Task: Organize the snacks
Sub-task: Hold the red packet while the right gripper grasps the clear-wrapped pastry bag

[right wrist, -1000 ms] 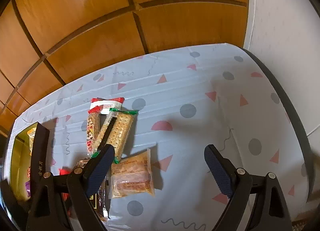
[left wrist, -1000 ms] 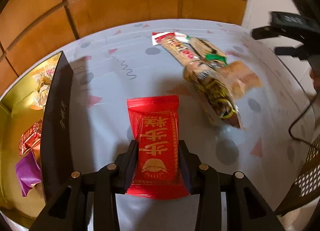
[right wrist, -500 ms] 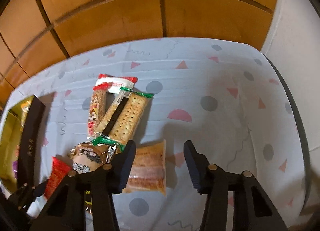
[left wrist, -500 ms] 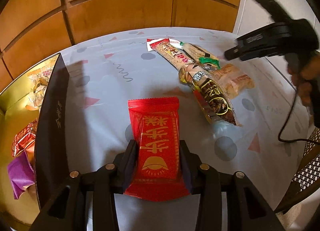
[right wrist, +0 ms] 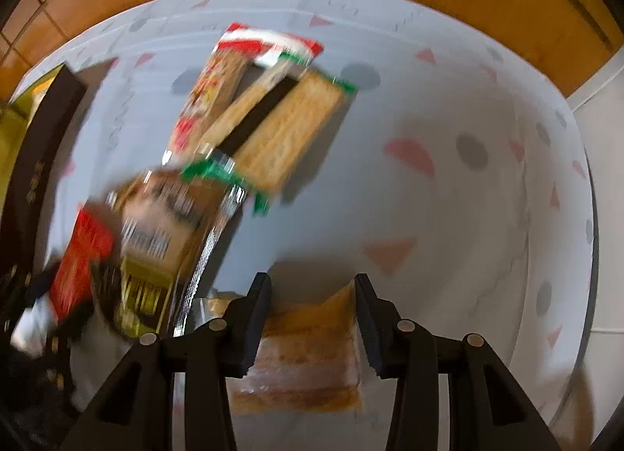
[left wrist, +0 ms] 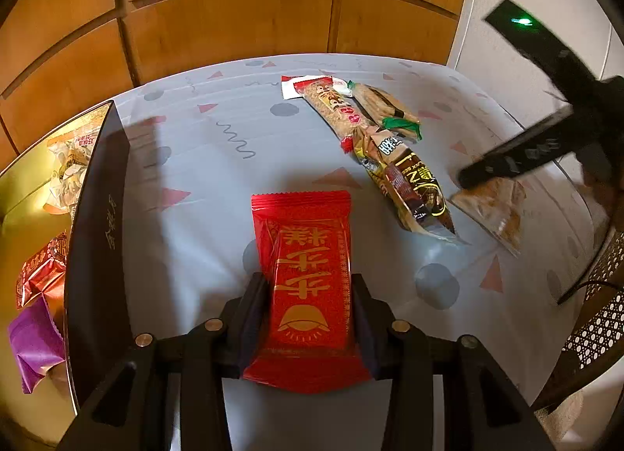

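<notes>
The left gripper [left wrist: 308,308] pinches a red snack packet [left wrist: 306,275] with gold characters, one finger pressed against each long side, the packet lying lengthwise over the patterned tablecloth [left wrist: 218,185]. To its left stands the dark wall of a gold-lined box [left wrist: 97,217], which holds a few wrapped sweets, among them a purple wrapper [left wrist: 33,338] at the near end. Far right of the red packet lies a cluster of snacks: a long bar with a red end [left wrist: 331,107], a green-trimmed cracker pack [left wrist: 384,107] beside it, and a brown and gold pouch [left wrist: 409,185] nearer, overlapping their near ends. At the right edge the right gripper [right wrist: 310,314] reaches down over a clear-wrapped golden pastry pack [right wrist: 304,357]; in its own blurred view the fingers straddle the pack's far end, close to its sides, but I cannot tell whether they are pressing on it or only bracketing it. Wooden panels [left wrist: 234,22] rise behind the table.
</notes>
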